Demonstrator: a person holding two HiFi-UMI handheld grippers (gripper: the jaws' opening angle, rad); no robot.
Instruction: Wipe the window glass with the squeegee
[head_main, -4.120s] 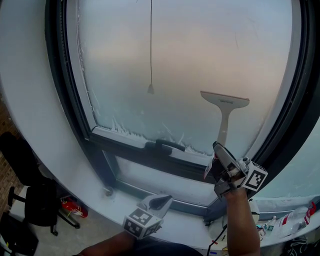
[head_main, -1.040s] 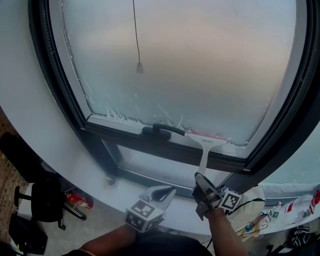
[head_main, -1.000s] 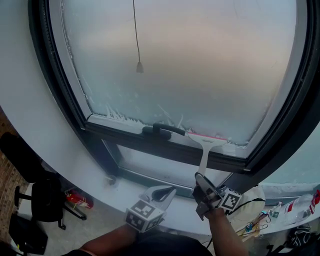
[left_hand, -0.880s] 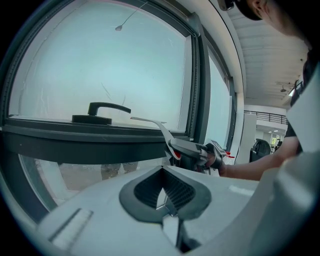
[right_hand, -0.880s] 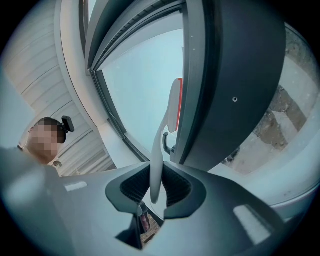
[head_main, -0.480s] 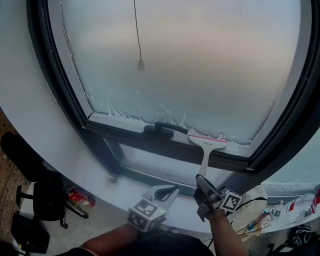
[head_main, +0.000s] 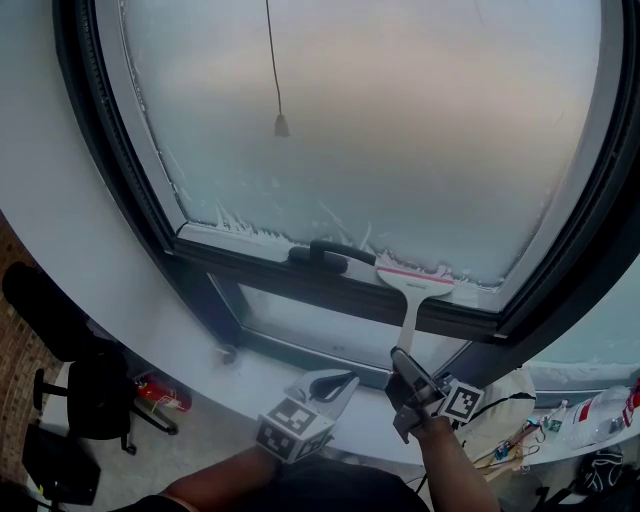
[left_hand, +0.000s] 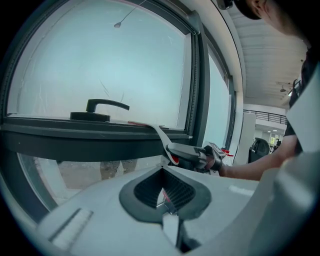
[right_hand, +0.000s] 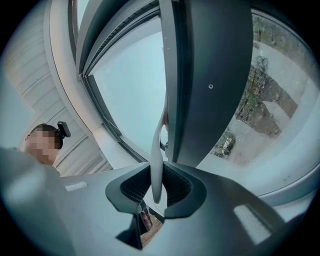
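The frosted window glass (head_main: 400, 130) fills the view above the black window handle (head_main: 330, 255), which sits on the dark frame (head_main: 250, 262) along the pane's lower edge. A pale ledge (head_main: 180, 340) curves below the handle, and a black chair (head_main: 90, 400) stands on the floor well down and to the handle's left. The white squeegee (head_main: 412, 300) stands upright just right of the handle, its red-edged blade lying against the bottom strip of glass where it meets the frame. The right gripper (head_main: 400, 362), below and right of the handle, has its jaws clamped on the lower end of the squeegee's stem (right_hand: 156, 155). The left gripper (head_main: 325, 380) hangs below the handle over the ledge, apart from the squeegee, its jaws drawn together on nothing. A small cord weight (head_main: 282, 125) dangles in front of the glass above the handle.
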